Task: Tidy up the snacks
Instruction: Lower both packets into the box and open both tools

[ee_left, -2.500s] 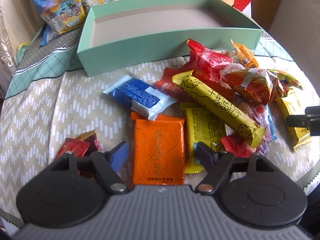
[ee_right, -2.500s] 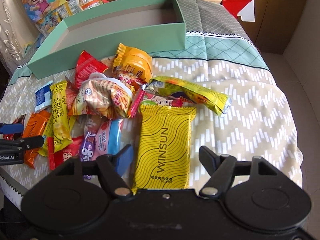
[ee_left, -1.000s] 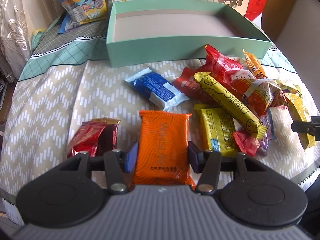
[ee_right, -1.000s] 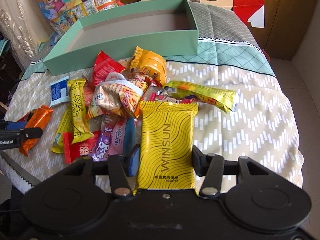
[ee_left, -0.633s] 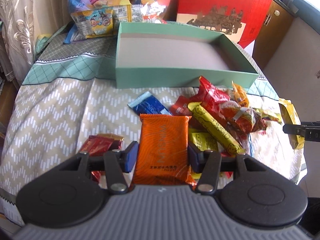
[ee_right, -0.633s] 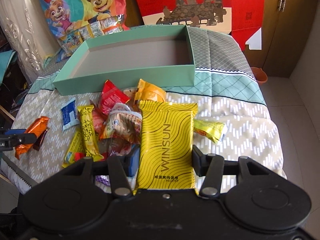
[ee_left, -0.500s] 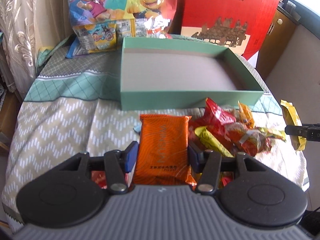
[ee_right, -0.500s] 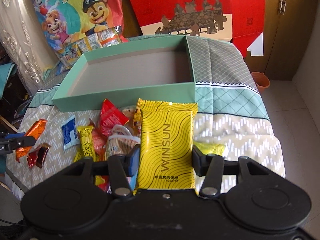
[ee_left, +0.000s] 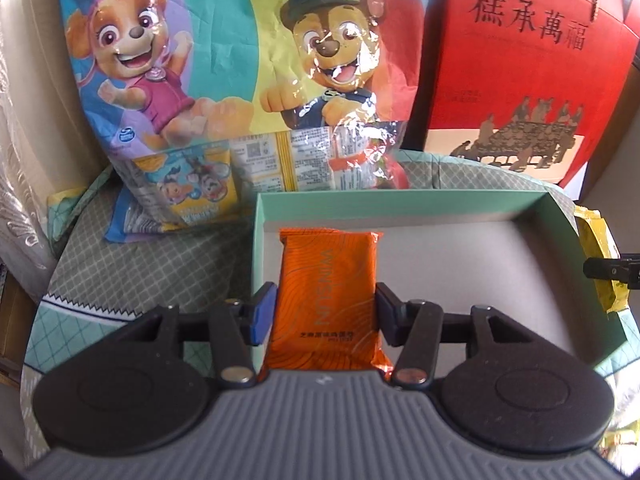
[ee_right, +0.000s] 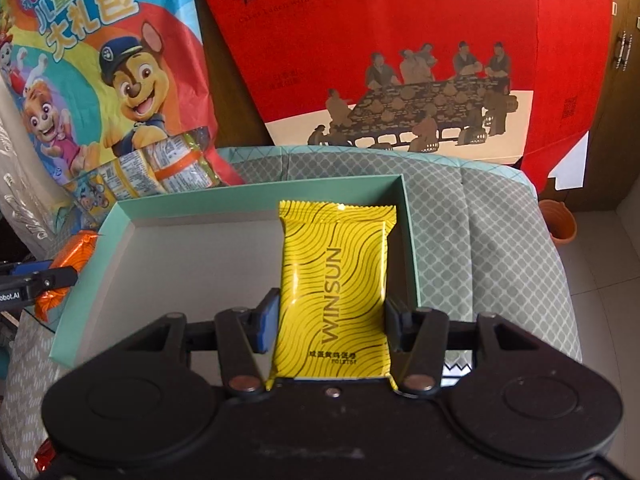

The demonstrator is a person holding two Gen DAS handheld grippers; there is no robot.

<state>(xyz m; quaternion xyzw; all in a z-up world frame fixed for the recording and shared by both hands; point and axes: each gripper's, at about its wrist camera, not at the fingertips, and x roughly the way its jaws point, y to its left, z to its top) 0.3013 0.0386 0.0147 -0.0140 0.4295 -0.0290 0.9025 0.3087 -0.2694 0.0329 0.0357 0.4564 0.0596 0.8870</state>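
Both grippers have risen from the heap of loose snacks and moved to the far side, so the heap no longer shows in either view. The left gripper [ee_left: 325,312] stays clamped on the orange packet [ee_left: 328,300], which now hangs over the near left part of the mint-green box [ee_left: 568,272]. The right gripper [ee_right: 331,322] is likewise still closed on the yellow packet [ee_right: 335,280], held over the right end of the same box [ee_right: 412,248], close to its right wall.

The box lies on a surface draped in a cloth [ee_right: 500,248] with a grey lattice at the far end and a teal band nearer. Behind it leans a cartoon-dog snack bag [ee_left: 224,72] on the left and a red gift box [ee_right: 400,60] on the right. A wooden cabinet [ee_right: 624,80] and an orange pot [ee_right: 558,222] on the tiled floor stand to the far right.

The box's floor is bare grey between the two packets, with low walls all round. From the right wrist view the left gripper [ee_right: 24,280] sits just outside the left wall, the orange packet [ee_right: 76,256] at the rim.
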